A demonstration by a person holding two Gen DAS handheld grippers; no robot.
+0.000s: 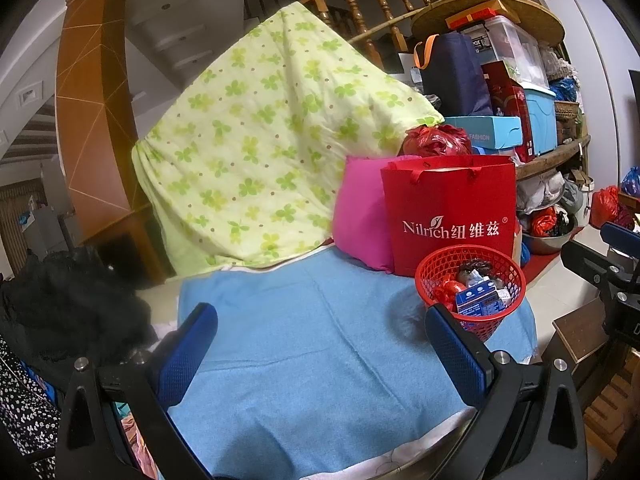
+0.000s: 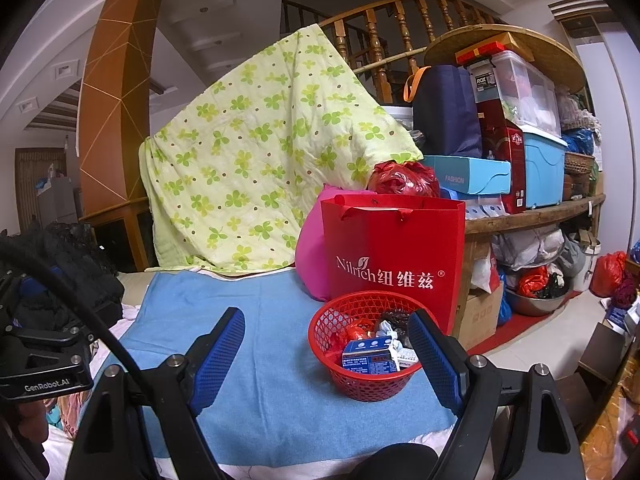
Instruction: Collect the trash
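A red mesh basket (image 1: 470,294) (image 2: 362,344) stands on a blue towel (image 1: 312,344) (image 2: 264,344). It holds trash: a blue and white carton (image 1: 478,300) (image 2: 370,356), red wrappers (image 2: 356,330) and crumpled paper. My left gripper (image 1: 320,340) is open and empty above the towel, left of the basket. My right gripper (image 2: 328,344) is open and empty, its right finger (image 2: 434,360) in front of the basket's right rim. The other gripper shows at the right edge of the left wrist view (image 1: 612,264) and at the left edge of the right wrist view (image 2: 44,356).
A red paper bag (image 1: 450,216) (image 2: 394,256) and a pink cushion (image 1: 360,216) (image 2: 312,252) stand behind the basket. A green clover quilt (image 1: 264,140) (image 2: 256,160) hangs behind. Cluttered shelves (image 2: 532,160) fill the right. Black clothing (image 1: 68,304) lies at left.
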